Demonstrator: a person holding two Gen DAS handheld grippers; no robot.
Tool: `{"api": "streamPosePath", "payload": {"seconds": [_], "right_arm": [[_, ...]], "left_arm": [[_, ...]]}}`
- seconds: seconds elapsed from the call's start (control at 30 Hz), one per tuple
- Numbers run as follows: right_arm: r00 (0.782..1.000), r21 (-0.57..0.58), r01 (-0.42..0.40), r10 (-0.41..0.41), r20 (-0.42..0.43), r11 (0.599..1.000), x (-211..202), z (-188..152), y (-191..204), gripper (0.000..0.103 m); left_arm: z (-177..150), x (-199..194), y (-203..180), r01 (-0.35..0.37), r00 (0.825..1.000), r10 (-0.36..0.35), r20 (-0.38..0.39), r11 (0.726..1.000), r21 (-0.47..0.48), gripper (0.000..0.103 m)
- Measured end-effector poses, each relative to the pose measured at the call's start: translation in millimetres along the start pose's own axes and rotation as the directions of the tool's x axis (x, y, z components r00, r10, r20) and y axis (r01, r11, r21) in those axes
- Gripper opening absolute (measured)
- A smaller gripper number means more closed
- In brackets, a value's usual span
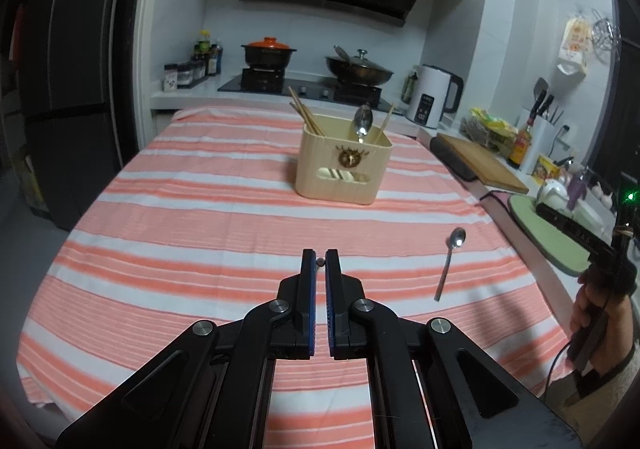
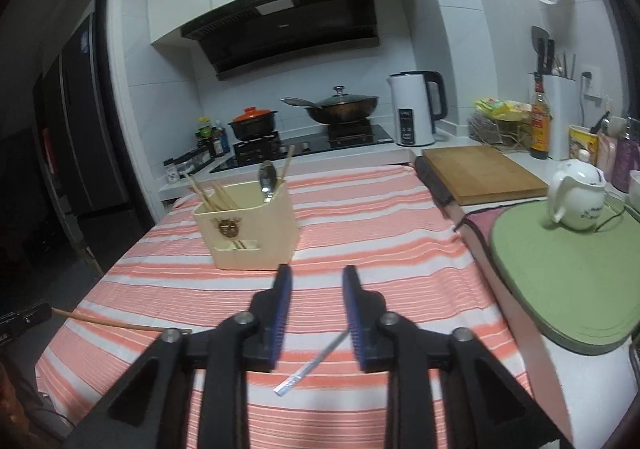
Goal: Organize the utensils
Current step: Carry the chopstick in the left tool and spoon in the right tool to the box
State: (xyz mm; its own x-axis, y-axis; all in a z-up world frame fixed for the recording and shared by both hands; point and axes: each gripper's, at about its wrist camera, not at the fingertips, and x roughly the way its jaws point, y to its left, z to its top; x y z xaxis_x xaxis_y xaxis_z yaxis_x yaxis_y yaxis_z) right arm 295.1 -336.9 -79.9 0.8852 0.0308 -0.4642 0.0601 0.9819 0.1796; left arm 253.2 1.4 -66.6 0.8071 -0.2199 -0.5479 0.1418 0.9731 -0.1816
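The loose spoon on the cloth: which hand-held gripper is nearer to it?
Right. The right hand-held gripper hovers over the spoon, jaws open; the left hand-held gripper, shut on a chopstick, is beside it.

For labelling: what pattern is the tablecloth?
Tablecloth: salmon-pink and white stripes, clearest in the left wrist view.

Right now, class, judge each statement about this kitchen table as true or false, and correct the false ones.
1. The beige utensil holder already contains chopsticks and a standing spoon. True.
2. The loose spoon lies on the wooden cutting board. False: it lies on the striped cloth.
3. The right gripper is clamped on the loose spoon. False: its jaws are open, with the spoon's handle on the cloth below them.
4. The left gripper is shut on a single chopstick. True.
5. The clay pot on the stove has a green lid. False: the lid is orange.
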Motion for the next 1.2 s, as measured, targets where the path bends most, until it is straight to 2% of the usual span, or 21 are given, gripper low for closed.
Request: {"api": "streamPosePath", "payload": {"seconds": [0.07,0.1,0.17,0.23,0.3,0.37,0.53,0.6,0.67,0.7,0.73,0.77,0.83,0.93,1.03,1.2], "right_arm": [[0.996,0.037,0.057,-0.054,-0.064,0.998,7.5,-5.1,-19.5,0.042],[0.991,0.055,0.07,-0.063,-0.122,0.996,17.4,-10.1,-26.6,0.043],[0.973,0.101,0.065,-0.041,-0.226,0.993,42.0,-22.3,-35.3,0.044],[0.957,0.122,0.055,-0.018,-0.288,0.991,68.0,-33.2,-34.2,0.05],[0.94,0.133,0.031,0.016,-0.34,0.991,97.1,-39.0,-26.4,0.061],[0.934,0.127,0.027,0.021,-0.358,0.991,124.6,-41.6,-17.6,0.061],[0.932,0.074,0.088,-0.056,-0.358,0.993,183.8,-35.9,-12.5,0.061],[0.926,0.088,0.109,-0.069,-0.37,0.99,197.5,-36.2,-19.6,0.061],[0.93,0.105,0.094,-0.05,-0.363,0.99,203.2,-35.5,-26.5,0.06],[0.929,0.087,0.08,-0.043,-0.367,0.993,207.2,-35.1,-26.2,0.049],[0.927,0.066,0.069,-0.039,-0.374,0.995,210.5,-34.3,-26.0,0.036],[0.929,0.064,0.035,-0.009,-0.371,0.997,211.4,-33.2,-26.0,0.007],[0.935,0.05,0.014,0.005,-0.355,0.999,206.5,-28.1,-24.3,0.004],[0.965,0.01,-0.013,0.016,-0.261,1.0,172.7,-14.7,-11.6,0.003],[0.988,-0.141,-0.014,-0.008,-0.155,0.99,129.1,-0.7,19.2,0.003],[0.999,-0.242,-0.037,0.031,-0.027,0.97,70.7,16.3,56.6,0.003]], "left_arm": [[0.5,2.1,0.9,0.002,1.0,-0.002,-0.002,1.0,-0.004,0.002],[0.9,3.7,1.1,0.005,1.0,-0.005,-0.005,1.0,-0.006,0.002],[1.6,7.1,-0.4,0.006,1.0,-0.006,-0.007,1.0,-0.004,0.002],[1.6,9.9,-1.3,0.009,1.0,-0.009,-0.015,1.0,-0.005,0.002],[1.1,11.8,-2.7,0.007,1.0,-0.007,-0.022,1.0,-0.001,0.002],[1.6,12.6,-3.3,0.007,1.0,-0.007,-0.025,1.0,0.001,0.002],[3.8,14.2,-1.0,0.007,1.0,-0.007,-0.026,1.0,-0.015,0.002],[3.7,15.1,0.5,0.007,1.0,-0.007,-0.028,1.0,-0.018,0.002],[3.8,17.3,1.6,0.008,0.999,-0.009,-0.034,1.0,-0.02,0.002],[3.7,18.8,2.1,0.009,0.999,-0.009,-0.037,1.0,-0.02,0.002],[3.4,19.9,2.7,0.009,0.999,-0.01,-0.04,1.0,-0.02,0.002],[3.4,21.7,3.1,0.01,0.999,-0.011,-0.044,1.0,-0.02,0.002],[4.2,24.8,3.6,0.013,0.999,-0.014,-0.052,1.0,-0.02,0.002],[8.9,26.8,3.3,0.026,0.998,-0.027,-0.06,0.999,-0.018,0.002],[17.8,26.4,3.6,0.061,0.996,-0.064,-0.067,0.998,-0.034,0.002],[36.4,19.1,2.0,0.113,0.991,-0.116,-0.06,0.992,-0.049,0.002]]}}
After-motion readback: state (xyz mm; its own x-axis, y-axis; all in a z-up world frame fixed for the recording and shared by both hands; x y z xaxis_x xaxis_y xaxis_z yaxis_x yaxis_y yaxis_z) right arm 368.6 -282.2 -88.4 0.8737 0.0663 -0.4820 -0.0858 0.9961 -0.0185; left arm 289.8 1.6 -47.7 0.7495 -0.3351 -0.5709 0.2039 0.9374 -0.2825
